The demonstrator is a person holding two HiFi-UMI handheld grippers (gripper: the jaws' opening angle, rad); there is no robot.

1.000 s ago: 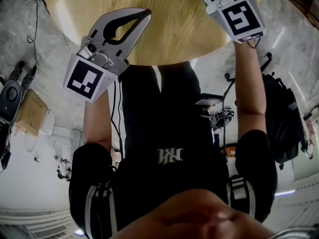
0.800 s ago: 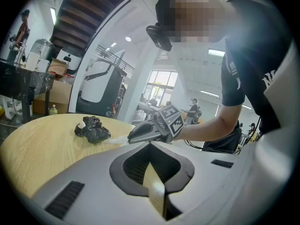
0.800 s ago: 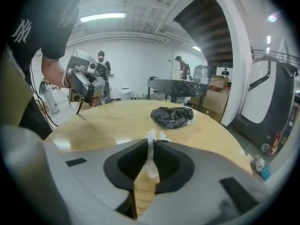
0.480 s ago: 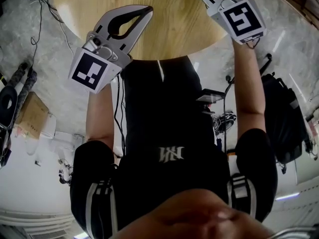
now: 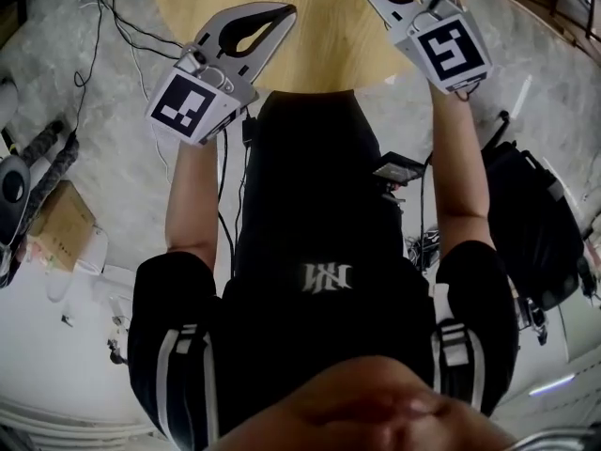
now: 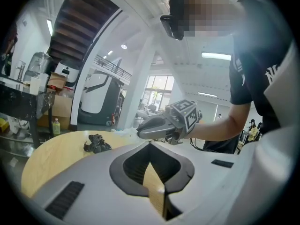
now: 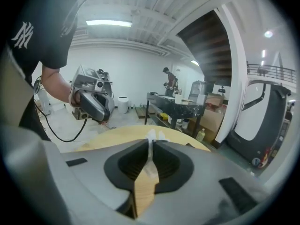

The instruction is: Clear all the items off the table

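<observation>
White scrap (image 7: 153,135) pinched between right gripper (image 7: 151,143) jaws, just closed; left gripper (image 6: 150,143) jaws together, empty.

Black backpack (image 5: 535,233), cardboard box (image 5: 58,222) on floor, green bottle (image 6: 56,126)

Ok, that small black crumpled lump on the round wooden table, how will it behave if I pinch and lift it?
The small black crumpled lump looks like wadded soft material with loose folds, so it will probably squash and flop rather than hold shape. It looks airy, so likely light. Its irregular outline on the round wooden table suggests it won't roll.
</observation>
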